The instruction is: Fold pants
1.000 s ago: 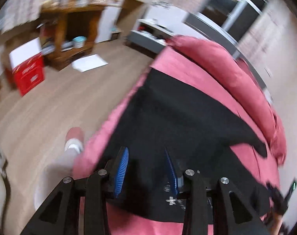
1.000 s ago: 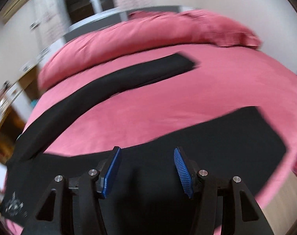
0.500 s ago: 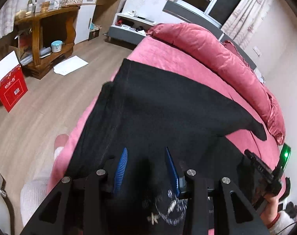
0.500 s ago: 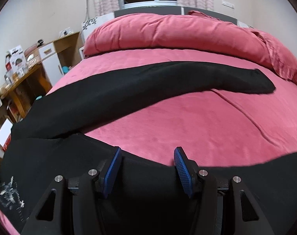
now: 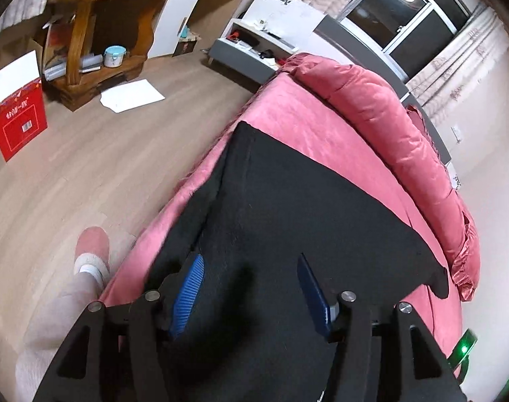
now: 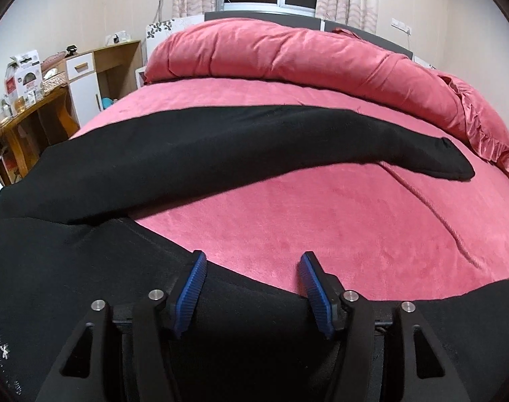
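We've got the black pants (image 6: 220,154) spread on the pink bed (image 6: 321,221), soft and floppy. Left gripper (image 5: 251,288) has just been opening; right gripper (image 6: 252,284) is also unclamped, both over fabric. We'd pinch hems or waistband.

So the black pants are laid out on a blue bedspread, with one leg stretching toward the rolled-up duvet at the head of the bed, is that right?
Not quite. The bedspread is pinkish red, not blue; the only blue is on the gripper pads. The right wrist view shows it plainly. The rest holds: the black pants lie spread on it, one leg reaching toward the rolled duvet at the head of the bed.
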Tool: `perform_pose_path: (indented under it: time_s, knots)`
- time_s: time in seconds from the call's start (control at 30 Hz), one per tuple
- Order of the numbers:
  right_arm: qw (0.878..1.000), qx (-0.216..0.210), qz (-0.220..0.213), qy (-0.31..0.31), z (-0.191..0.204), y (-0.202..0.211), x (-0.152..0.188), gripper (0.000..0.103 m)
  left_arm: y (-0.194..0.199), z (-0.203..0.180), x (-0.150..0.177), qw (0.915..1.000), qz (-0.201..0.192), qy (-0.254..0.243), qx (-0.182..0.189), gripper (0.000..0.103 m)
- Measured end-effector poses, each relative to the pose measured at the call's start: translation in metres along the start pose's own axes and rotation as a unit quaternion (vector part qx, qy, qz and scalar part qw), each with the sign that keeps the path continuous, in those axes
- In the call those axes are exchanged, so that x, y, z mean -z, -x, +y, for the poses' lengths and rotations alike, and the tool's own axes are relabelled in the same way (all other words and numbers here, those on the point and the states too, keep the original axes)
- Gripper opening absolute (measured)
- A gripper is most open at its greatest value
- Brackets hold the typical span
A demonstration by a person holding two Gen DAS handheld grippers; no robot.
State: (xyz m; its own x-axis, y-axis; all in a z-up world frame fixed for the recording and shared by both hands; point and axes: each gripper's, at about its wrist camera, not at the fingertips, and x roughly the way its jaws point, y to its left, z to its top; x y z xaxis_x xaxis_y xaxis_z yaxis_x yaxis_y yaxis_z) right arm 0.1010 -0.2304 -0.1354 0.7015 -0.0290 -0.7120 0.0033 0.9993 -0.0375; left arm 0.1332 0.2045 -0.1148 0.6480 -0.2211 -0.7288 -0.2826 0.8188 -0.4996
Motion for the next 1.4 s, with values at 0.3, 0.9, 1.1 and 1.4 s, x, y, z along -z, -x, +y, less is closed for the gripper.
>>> perform_pose_path:
  time_s: [0.3,0.9,1.1,1.4]
  knots:
    - [1.000,-0.007,0.005,-0.016,-0.005,-0.006,0.002,0.066,-0.008,0.040,-0.092,0.9975,-0.028,0.065,0.007,0.065]
    - [0.998,-0.035,0.006,-0.044,-0.012,-0.011,0.006,0.068,-0.183,-0.005,-0.152,0.9958,0.084,-0.011,-0.033,0.062]
    - [0.998,-0.035,0.005,-0.044,-0.012,-0.011,0.006,0.068,-0.167,-0.013,-0.145,0.9972,0.055,-0.043,-0.027,0.017]
    - [0.999,-0.033,0.005,-0.043,-0.011,-0.010,0.005,0.068,-0.088,-0.038,-0.136,0.9957,-0.036,-0.085,-0.001,0.006]
